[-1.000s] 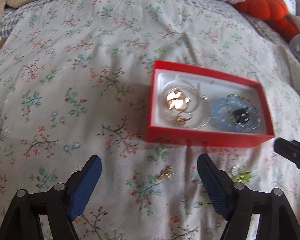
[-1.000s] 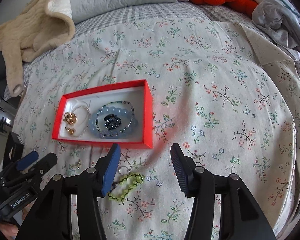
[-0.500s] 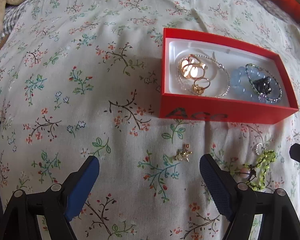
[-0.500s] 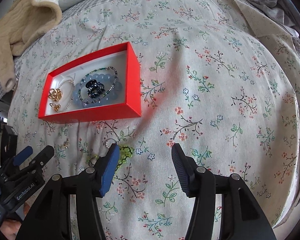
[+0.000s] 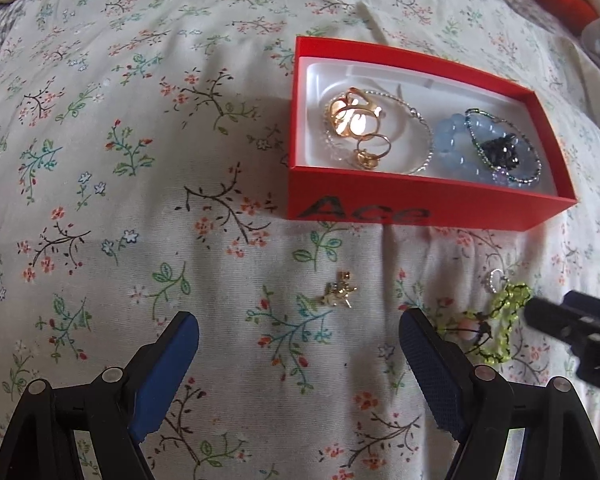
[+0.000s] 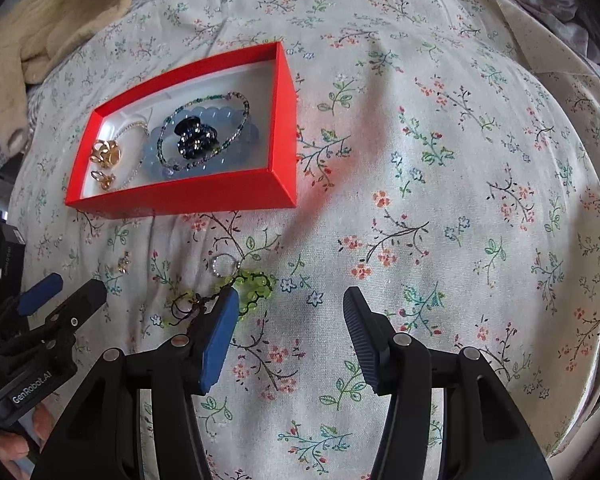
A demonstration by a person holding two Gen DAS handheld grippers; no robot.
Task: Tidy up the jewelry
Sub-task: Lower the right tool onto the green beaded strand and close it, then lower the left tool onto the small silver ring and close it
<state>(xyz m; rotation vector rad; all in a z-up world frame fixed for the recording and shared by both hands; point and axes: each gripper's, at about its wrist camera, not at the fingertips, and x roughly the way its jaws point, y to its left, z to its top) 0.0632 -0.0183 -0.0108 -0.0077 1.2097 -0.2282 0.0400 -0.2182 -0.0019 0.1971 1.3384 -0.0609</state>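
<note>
Our left gripper gapes wide; the small gold metal charm lies at twelve o'clock. It looks light and slippery. We'd pinch its body.

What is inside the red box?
In the red box: a gold flower piece, a gold ring, a silver chain, blue beads, and a dark clip. Whatever lies beneath them is covered.
</note>
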